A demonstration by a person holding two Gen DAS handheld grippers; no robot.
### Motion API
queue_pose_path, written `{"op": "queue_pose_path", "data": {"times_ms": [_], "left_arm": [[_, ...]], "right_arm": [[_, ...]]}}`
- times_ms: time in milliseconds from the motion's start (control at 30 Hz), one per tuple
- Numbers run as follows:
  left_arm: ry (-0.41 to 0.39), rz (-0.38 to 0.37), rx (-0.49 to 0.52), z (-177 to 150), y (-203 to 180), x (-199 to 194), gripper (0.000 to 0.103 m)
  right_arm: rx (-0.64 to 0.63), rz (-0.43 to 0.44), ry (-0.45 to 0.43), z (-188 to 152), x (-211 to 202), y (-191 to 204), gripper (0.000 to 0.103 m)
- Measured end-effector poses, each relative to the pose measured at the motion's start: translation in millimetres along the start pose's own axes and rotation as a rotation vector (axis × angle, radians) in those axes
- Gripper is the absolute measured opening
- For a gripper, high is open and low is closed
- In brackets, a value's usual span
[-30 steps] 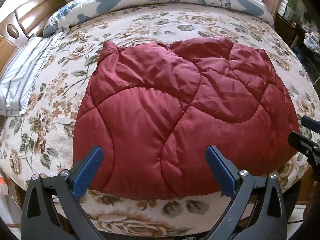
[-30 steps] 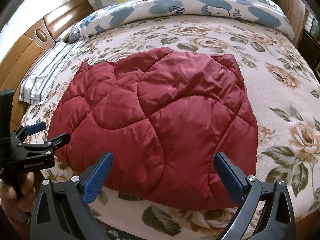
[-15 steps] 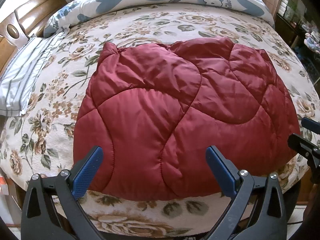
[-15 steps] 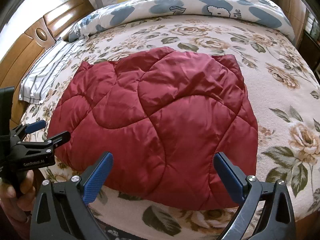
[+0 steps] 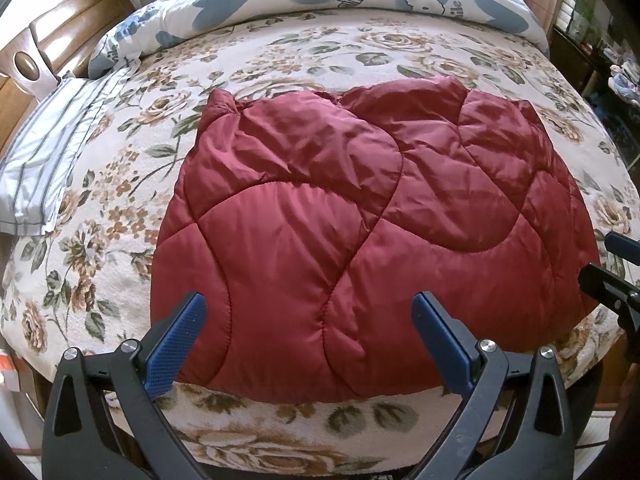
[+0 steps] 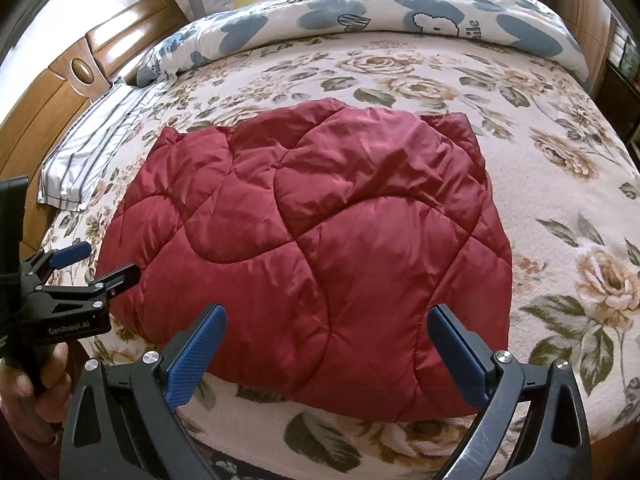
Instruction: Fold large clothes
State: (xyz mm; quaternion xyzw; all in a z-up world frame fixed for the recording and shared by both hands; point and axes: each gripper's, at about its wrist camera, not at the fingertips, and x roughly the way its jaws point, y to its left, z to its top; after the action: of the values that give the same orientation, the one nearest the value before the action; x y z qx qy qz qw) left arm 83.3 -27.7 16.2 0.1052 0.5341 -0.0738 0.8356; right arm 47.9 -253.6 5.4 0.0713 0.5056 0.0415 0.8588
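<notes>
With both the left claw (image 5: 306, 338) and right claw (image 6: 326, 348) open and empty above the bed's (image 5: 120, 184) near edge, grip the red quilted garment's (image 5: 360, 232) near hem for the next fold.

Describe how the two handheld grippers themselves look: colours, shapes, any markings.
Both match: the left gripper and right gripper have black angular frames with triangular cut-outs, silver pivot bolts, and blue textured finger pads. Seen from the right wrist camera, the left unit's body carries white "GenRobot.AI" lettering.
</notes>
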Motion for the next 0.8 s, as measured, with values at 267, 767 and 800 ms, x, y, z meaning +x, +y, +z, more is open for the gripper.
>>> {"op": "queue_pose_path", "data": {"times_ms": [267,767,800], "left_arm": [[0.0,0.004,0.003,2.1,0.2,-0.9,0.103],[-0.005,0.008,0.009,5.5,-1.2,0.6,0.103],[-0.005,0.011,0.01,5.7,-1.0,0.6,0.103]], "right_arm": [[0.001,0.001,0.001,0.6,0.2,-0.7,0.101],[0.001,0.0,0.004,3.2,0.2,-1.7,0.101],[0.0,0.0,0.004,3.3,0.1,-1.4,0.101]]}}
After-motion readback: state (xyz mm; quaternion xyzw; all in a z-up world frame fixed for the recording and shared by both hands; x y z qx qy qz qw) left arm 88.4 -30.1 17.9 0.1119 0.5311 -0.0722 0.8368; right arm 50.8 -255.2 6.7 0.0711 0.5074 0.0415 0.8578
